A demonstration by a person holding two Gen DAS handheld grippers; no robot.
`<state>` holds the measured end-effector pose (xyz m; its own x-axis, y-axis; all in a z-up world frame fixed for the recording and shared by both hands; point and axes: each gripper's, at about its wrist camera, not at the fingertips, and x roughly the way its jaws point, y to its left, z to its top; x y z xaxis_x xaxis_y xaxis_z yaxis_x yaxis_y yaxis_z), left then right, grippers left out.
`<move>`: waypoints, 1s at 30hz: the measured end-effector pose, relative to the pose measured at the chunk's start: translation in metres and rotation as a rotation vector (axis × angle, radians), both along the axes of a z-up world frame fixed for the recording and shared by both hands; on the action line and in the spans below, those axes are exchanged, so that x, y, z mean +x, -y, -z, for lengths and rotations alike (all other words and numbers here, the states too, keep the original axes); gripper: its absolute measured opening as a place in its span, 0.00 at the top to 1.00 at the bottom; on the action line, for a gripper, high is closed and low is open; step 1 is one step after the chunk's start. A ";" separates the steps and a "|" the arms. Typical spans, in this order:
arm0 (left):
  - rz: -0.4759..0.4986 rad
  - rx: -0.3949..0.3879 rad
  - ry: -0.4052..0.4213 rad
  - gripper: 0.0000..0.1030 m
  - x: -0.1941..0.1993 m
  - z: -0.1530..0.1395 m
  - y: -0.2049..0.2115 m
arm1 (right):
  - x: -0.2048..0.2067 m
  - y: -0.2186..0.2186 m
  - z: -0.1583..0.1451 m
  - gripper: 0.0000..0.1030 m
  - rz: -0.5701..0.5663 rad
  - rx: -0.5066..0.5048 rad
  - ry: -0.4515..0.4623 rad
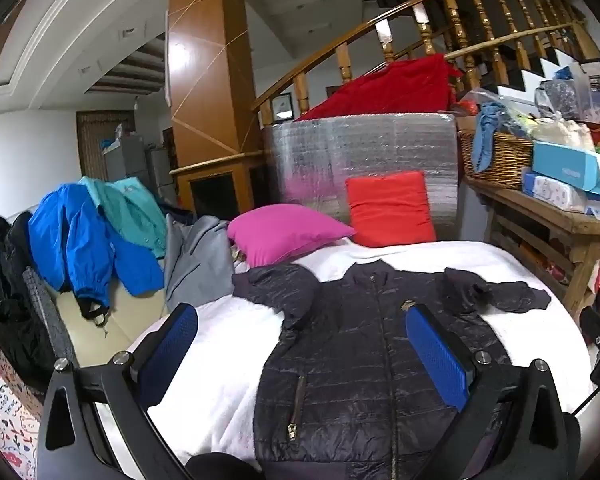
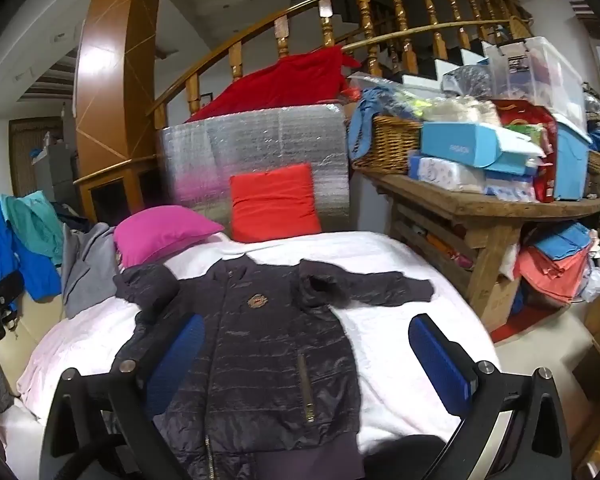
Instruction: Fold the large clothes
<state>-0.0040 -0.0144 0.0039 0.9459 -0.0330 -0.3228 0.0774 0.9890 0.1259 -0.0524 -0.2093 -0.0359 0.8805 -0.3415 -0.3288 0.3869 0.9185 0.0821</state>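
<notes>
The left gripper [image 1: 300, 344] and right gripper [image 2: 306, 354] both hang spread wide and empty above the jacket [image 1: 364, 344], which lies face up, zipped, on the white blanket [image 1: 220, 360]. Its slick quilted shell may slide from a shallow pinch, and the left sleeve [image 1: 280, 288], bunched near the pink pillow [image 1: 284, 232], could fold in crooked. A pinch may also lift the soft blanket. Beyond: red cushion [image 1: 390, 210], spare coats [image 1: 92, 240], cluttered bench [image 2: 488, 204].
</notes>
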 end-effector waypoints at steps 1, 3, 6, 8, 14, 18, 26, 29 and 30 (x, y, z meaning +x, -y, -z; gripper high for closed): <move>0.016 0.001 0.008 0.00 -0.002 -0.004 0.006 | -0.006 0.004 -0.004 0.00 0.018 -0.010 0.009; 0.044 0.002 0.030 0.00 -0.005 -0.014 0.017 | -0.022 0.011 -0.011 0.00 0.059 -0.030 0.034; 0.059 0.021 0.089 0.00 -0.008 -0.029 0.043 | -0.058 0.033 -0.023 0.00 0.130 -0.046 0.075; 0.067 0.022 0.097 0.00 -0.005 -0.038 0.062 | -0.090 0.052 -0.031 0.00 0.174 -0.042 0.111; 0.122 0.008 0.099 0.00 -0.008 -0.066 0.133 | -0.173 0.106 -0.047 0.00 0.337 -0.053 0.181; 0.174 0.056 0.139 0.00 -0.037 -0.074 0.172 | -0.211 0.132 -0.045 0.00 0.402 -0.019 0.241; 0.236 0.141 0.222 0.00 -0.080 -0.090 0.216 | -0.238 0.158 -0.031 0.00 0.404 0.060 0.293; 0.244 0.130 0.234 0.00 -0.084 -0.095 0.225 | -0.247 0.157 -0.028 0.00 0.422 0.033 0.304; 0.249 0.132 0.232 0.00 -0.087 -0.094 0.229 | -0.248 0.157 -0.028 0.00 0.432 0.027 0.306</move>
